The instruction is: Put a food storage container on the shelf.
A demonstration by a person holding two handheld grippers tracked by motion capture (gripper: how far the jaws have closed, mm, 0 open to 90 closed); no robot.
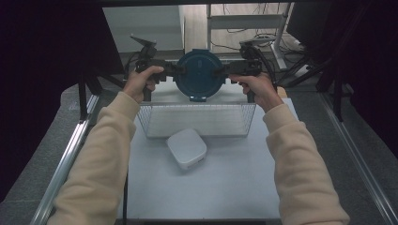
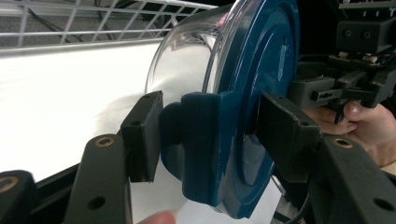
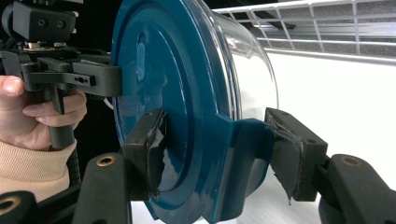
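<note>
A round clear container with a dark blue lid (image 1: 199,74) hangs in the air above the far side of the wire basket (image 1: 155,123), its lid facing the camera in the high view. My left gripper (image 1: 177,71) is shut on the lid's left clip, its pads (image 2: 144,135) pressing the blue tab (image 2: 201,144). On the opposite side my right gripper (image 1: 221,71) is shut on the right clip (image 3: 243,154). In the left gripper view the container's clear body (image 2: 187,60) shows behind the lid. The right gripper view shows the lid's face (image 3: 163,79) and the other gripper (image 3: 119,80) beyond it.
A white square container (image 1: 187,148) sits on the white table top (image 1: 225,187) just in front of the basket. Metal rails (image 1: 70,154) run along both table sides. Dark curtains and a metal rack (image 1: 244,21) stand behind.
</note>
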